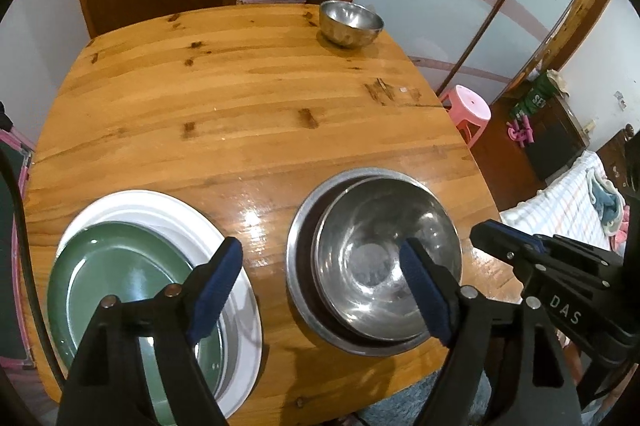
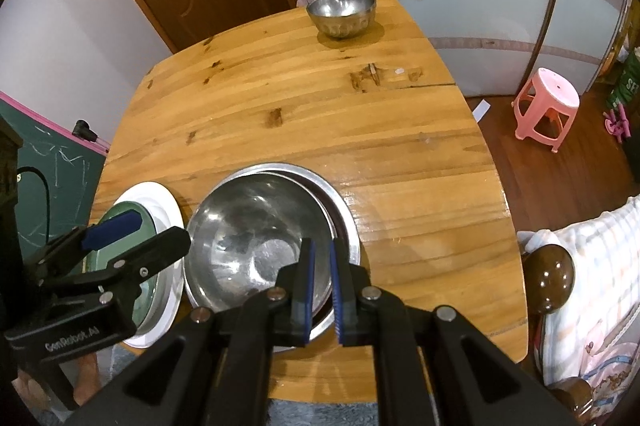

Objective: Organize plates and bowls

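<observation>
A green plate (image 1: 120, 266) lies on a white plate (image 1: 192, 218) at the table's near left. A steel bowl (image 1: 384, 258) sits nested in wider steel dishes (image 1: 304, 238) at the near middle. A small steel bowl (image 1: 351, 22) stands at the far right corner. My left gripper (image 1: 320, 278) is open above the gap between the plates and the bowl. My right gripper (image 2: 322, 266) is nearly shut around the right rim of the nested steel bowl (image 2: 248, 238). The green plate (image 2: 120, 214) and small bowl (image 2: 341, 13) also show in the right wrist view.
The wooden table (image 1: 240, 105) has a pink stool (image 2: 546, 105) on the floor to its right. A chalkboard (image 2: 44, 161) leans at the left. A bed (image 2: 592, 266) and a dark wooden knob (image 2: 550, 276) are at the near right. A door and shelf stand behind.
</observation>
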### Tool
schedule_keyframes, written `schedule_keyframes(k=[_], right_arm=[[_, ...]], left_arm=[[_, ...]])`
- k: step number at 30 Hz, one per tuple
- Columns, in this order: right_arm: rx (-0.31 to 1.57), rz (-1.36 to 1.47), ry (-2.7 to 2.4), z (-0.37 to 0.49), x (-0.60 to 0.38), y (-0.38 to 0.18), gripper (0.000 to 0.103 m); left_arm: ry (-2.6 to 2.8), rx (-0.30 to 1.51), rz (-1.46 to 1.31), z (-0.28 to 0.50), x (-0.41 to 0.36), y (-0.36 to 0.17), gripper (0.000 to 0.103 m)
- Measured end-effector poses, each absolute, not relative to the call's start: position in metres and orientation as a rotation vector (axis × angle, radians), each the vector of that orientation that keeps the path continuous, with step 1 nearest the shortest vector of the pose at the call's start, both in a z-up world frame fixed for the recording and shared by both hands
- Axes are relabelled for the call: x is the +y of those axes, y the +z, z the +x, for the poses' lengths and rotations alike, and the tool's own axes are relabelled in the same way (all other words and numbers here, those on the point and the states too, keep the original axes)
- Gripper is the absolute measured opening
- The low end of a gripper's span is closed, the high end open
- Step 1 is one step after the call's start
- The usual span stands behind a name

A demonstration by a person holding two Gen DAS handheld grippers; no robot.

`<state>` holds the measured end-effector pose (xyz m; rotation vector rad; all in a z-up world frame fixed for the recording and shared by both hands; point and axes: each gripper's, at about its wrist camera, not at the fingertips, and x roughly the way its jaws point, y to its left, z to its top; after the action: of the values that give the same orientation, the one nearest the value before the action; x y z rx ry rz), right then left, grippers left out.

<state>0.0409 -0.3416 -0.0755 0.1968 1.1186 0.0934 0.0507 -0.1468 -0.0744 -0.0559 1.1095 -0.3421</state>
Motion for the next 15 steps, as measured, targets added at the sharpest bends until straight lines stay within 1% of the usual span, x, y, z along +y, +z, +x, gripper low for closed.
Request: schedule_keyframes(k=[4, 13, 15], right_arm=[[1.099, 0.198, 0.099, 0.04, -0.343, -0.07, 0.008], [1.085, 0.198, 0.111, 0.041, -0.344, -0.067, 0.008], [1.082, 0.198, 0.114, 0.043, -0.345, -0.065, 0.008]], left_arm=[[-0.323, 1.068, -0.05, 0.053, -0.144, -0.064, 0.089], [-0.289, 1.044, -0.053, 0.058, -0.138, -0.056, 0.09], [-0.28, 1.038, -0.052, 0.062, -0.137, -0.053, 0.094]])
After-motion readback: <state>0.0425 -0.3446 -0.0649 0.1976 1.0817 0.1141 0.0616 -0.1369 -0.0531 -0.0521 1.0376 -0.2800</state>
